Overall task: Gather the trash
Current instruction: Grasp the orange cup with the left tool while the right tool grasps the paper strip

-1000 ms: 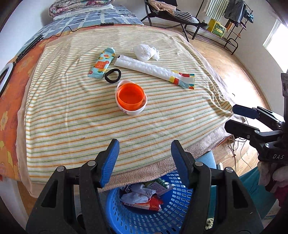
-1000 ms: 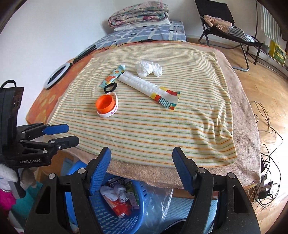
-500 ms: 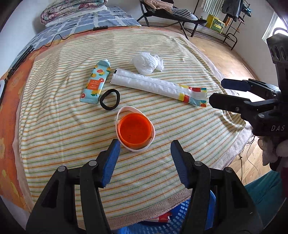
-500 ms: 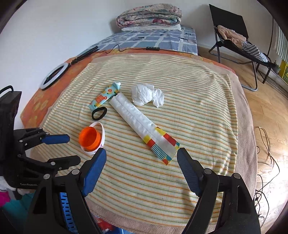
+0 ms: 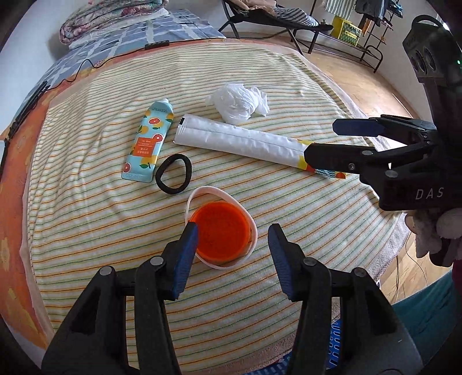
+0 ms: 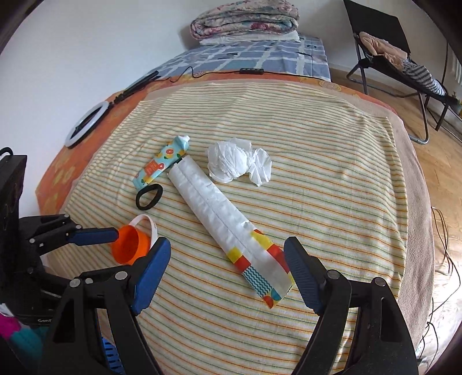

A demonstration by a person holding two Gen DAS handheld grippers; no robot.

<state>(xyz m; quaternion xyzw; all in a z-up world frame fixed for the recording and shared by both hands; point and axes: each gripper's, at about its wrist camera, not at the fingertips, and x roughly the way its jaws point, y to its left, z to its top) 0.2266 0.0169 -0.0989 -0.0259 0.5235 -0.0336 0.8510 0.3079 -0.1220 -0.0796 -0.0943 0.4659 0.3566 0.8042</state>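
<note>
the left gripper (image 5: 231, 245) jaws are closing around the orange plastic cup in its loose white band (image 5: 221, 229) between them on the striped bed cover (image 5: 86, 230), risking crushing or tipping it, while the right gripper (image 6: 228, 265) jaws are standing wide over the long white wrapper's (image 6: 213, 210) printed end and risking snagging cloth.

A bed (image 6: 375, 178) fills the near scene under a striped towel (image 6: 317, 150) laid over an orange sheet (image 6: 57, 167). At its far end a folded quilt (image 6: 245, 17) lies on a blue checked cover (image 6: 260, 54) against a white wall (image 6: 86, 43). Far right, a black folding chair (image 6: 384, 57) with clothes on it stands on a wooden floor (image 6: 444, 161); behind it is what seems a clothes rack (image 5: 372, 26). Daylight is soft.
</note>
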